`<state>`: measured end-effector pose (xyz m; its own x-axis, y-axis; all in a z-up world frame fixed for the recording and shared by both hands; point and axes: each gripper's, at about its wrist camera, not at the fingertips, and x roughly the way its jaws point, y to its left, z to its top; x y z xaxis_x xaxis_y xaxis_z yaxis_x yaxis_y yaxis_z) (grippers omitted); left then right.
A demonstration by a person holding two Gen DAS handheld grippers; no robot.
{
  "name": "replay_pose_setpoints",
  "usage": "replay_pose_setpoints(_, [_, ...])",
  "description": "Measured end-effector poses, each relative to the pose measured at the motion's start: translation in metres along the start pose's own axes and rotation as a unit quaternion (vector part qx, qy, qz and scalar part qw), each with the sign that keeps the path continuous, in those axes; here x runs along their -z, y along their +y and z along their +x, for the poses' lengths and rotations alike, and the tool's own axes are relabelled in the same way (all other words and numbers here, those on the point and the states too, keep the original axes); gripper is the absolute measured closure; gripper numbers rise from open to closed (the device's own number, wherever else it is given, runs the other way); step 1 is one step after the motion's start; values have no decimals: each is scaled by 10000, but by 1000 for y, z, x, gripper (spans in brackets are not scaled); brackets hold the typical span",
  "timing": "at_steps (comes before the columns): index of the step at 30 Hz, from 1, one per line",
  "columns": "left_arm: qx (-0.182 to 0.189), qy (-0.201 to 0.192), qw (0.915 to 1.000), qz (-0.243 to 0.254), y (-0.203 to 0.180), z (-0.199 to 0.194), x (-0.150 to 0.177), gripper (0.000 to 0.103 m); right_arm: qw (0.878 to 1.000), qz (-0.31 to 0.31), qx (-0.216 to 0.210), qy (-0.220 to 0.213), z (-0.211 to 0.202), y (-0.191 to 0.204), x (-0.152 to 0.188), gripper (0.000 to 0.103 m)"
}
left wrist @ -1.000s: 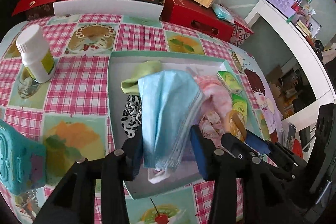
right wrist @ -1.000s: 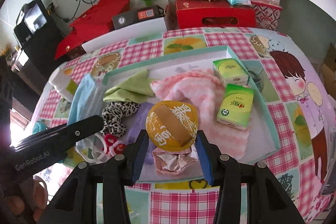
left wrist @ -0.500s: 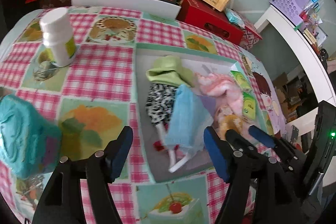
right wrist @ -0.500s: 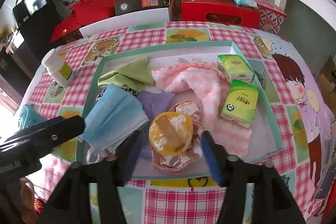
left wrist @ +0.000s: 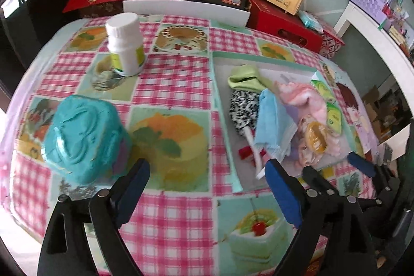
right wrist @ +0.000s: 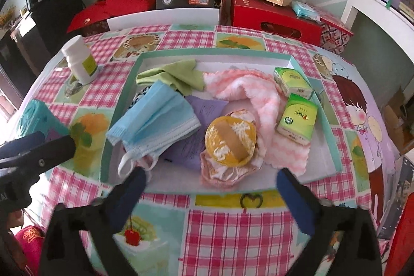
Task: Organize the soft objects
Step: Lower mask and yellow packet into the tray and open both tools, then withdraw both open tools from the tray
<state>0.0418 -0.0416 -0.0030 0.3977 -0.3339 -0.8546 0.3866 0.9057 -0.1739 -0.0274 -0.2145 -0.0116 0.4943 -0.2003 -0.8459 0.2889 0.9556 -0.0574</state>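
Blue pleated cloth of a face mask [right wrist: 155, 118] lies in the shallow teal-rimmed tray [right wrist: 320, 115], overlapping a purple sheet [right wrist: 204, 107] and hiding nearly all of a black-and-white patterned cloth [left wrist: 243, 110], which shows properly only to the left wrist camera. At three o'clock from the mask sits a yellow round pouch [right wrist: 230, 140] on a crumpled pinkish wrapper whose make is hard to tell. A pink towel [right wrist: 261, 100] curls past it toward two green packets [right wrist: 297, 118]; a green cloth [right wrist: 176, 74] lies at twelve o'clock.

Both grippers have just been opening. The left gripper [left wrist: 207, 185] stands spread over bare tablecloth, nothing between its fingers. The right gripper [right wrist: 211, 188] is spread wide at the tray's near rim, clear of the pouch. A teal box [left wrist: 82, 139] at nine o'clock is blurred.
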Motion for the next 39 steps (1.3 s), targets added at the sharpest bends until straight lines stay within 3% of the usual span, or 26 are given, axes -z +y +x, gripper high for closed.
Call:
replay_pose_setpoints(5, [-209,40,9998,-55,10,-5,9,12,10000,63,38,-49,-7,0,6,0])
replay_pose_setpoints(11, [-828,-46,9965,60,16,-13,17,12,9997,215,13,-121,-16,-6,9,0])
replay_pose_setpoints(19, [-1210,-212,9924,26,14,-24,24,12,9996,216,47,-180,-24,-6,12,0])
replay_pose_setpoints(39, [-1326,-178,9910,-79,15,-20,26,12,9996,277,-56,-77,-19,-8,12,0])
